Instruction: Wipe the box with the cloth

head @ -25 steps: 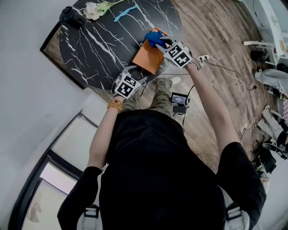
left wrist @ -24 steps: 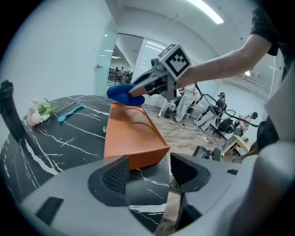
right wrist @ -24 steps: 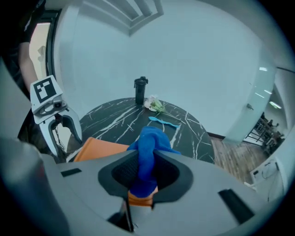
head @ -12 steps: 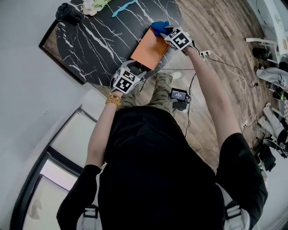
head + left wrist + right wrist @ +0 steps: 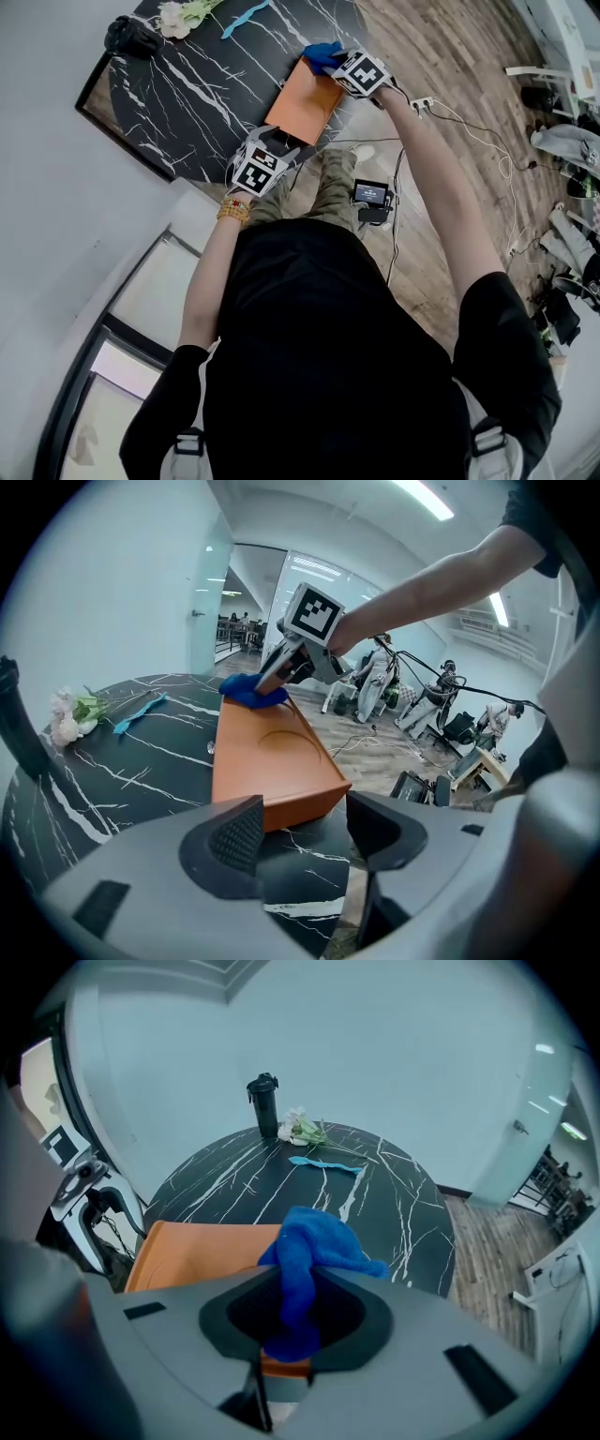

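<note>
An orange box [image 5: 305, 103] lies flat near the edge of the black marble table [image 5: 206, 84]. My right gripper [image 5: 332, 64] is shut on a blue cloth [image 5: 322, 54] and holds it down on the box's far end. In the right gripper view the cloth [image 5: 305, 1251] bunches between the jaws of the right gripper [image 5: 295, 1312], above the box [image 5: 197, 1251]. My left gripper [image 5: 281, 150] stands open at the box's near corner. In the left gripper view the left gripper [image 5: 305, 832] has its pads clear of the box [image 5: 267, 761], with the cloth [image 5: 251, 691] at the far end.
A dark bottle [image 5: 263, 1105], white flowers [image 5: 302, 1131] and a thin light-blue object [image 5: 323, 1163] sit at the table's far side. Cables and a small device [image 5: 373, 197] lie on the wooden floor [image 5: 450, 141] beside the table.
My right gripper has come down with the cloth onto the far end of the box. The left gripper has stayed where it was.
</note>
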